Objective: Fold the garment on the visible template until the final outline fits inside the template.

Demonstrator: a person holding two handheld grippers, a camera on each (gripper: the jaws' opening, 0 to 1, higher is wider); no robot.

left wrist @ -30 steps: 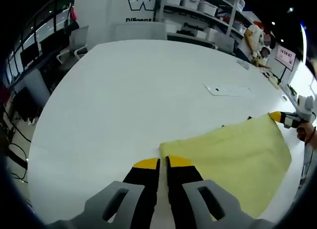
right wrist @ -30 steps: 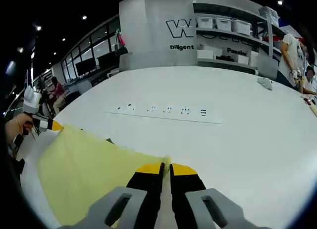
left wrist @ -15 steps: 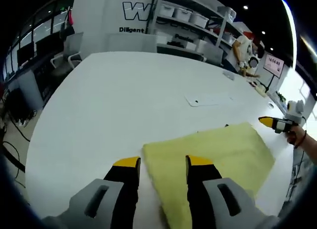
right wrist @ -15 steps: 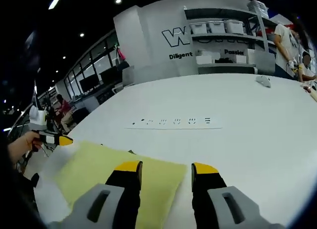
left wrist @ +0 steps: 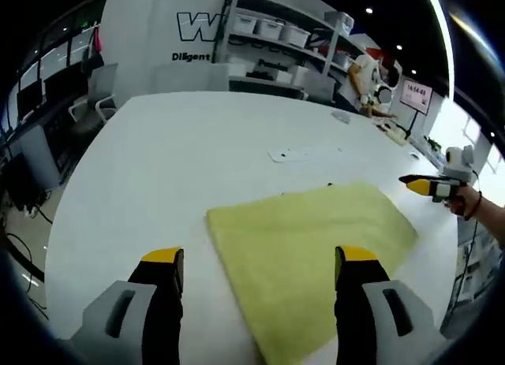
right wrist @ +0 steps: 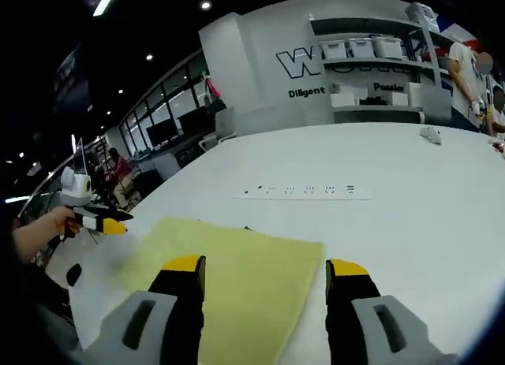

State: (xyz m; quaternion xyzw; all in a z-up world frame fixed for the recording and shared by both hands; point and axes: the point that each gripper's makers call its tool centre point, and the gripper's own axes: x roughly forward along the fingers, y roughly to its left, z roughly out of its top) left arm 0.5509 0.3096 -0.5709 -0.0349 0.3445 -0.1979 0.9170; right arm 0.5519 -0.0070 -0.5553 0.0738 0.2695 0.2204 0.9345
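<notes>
Garment (left wrist: 308,247), yellow and folded to a flat rectangle, lies on the white tabletop (left wrist: 173,160); both the left tongs (left wrist: 260,262) and right tongs (right wrist: 267,270) hover released above it. Template barely peeks out, so fit seems near, possibly done

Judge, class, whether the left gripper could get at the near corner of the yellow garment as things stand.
Probably yes. The left gripper is open, with the yellow garment lying flat on the white table between its jaws, and nothing sits over that corner.
</notes>
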